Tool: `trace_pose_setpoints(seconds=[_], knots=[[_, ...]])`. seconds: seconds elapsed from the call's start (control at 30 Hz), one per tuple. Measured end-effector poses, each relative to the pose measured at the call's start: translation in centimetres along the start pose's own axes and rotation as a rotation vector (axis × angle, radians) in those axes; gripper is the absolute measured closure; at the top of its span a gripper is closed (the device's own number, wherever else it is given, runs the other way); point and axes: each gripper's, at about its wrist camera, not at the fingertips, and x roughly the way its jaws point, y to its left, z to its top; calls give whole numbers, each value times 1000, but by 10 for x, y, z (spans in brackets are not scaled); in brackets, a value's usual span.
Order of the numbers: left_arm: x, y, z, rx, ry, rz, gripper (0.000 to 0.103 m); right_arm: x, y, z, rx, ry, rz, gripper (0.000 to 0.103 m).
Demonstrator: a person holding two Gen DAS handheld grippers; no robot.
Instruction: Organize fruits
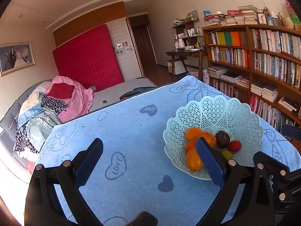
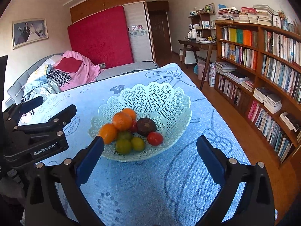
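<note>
Black tool (image 2: pixel 149 150) arms, blue pads (image 2: pixel 90 160), silver screws.

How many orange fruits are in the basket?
3 show in the right view: one at the basket's left edge, one on top, one behind. More may be hidden.

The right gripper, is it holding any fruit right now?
No, the right gripper is open and empty above the blue cloth, with all the fruit lying in the basket.
</note>
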Motion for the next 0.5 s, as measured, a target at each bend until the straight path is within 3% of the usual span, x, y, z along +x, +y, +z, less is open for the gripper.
trace_pose_setpoints(seconds=[0.5], knots=[[-13, -5, -2, 55, -23, 93, 5, -2, 10, 1, -53, 19, -16, 3]])
